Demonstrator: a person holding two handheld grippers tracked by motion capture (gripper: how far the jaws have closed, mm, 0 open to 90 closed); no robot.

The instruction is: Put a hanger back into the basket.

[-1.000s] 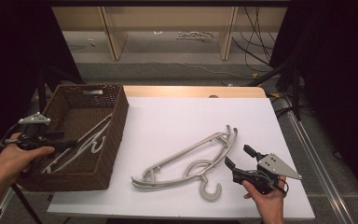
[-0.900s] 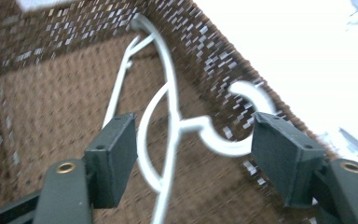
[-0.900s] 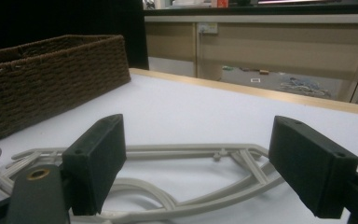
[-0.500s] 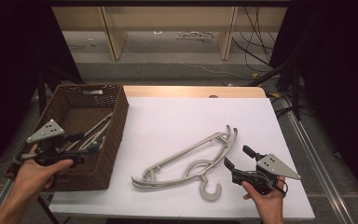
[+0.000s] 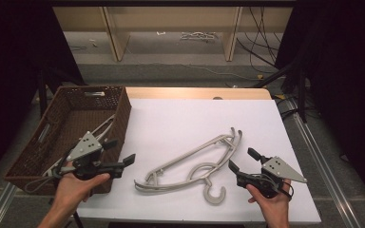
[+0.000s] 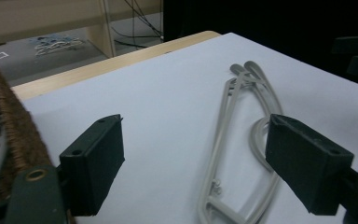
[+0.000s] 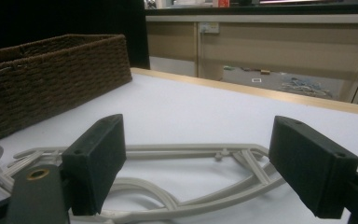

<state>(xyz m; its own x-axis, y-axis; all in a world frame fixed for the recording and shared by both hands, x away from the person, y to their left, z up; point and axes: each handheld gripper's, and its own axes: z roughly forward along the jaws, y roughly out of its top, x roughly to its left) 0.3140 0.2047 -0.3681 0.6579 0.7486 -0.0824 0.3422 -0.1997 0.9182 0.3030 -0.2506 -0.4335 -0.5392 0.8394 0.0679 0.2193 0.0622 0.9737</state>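
Now the left gripper (image 5: 119, 154) comes out of the basket (image 5: 119, 118) with nothing in it.
Its jaws have just been opening and stand wide apart, aimed at the hangers (image 5: 195, 161) at 3 o'clock. A hanger now lies in the basket. The right gripper (image 5: 241, 160) has stayed put, jaws apart, hangers at its 9 o'clock. White table (image 5: 195, 114); dark room, wooden shelf (image 5: 171, 28) behind.
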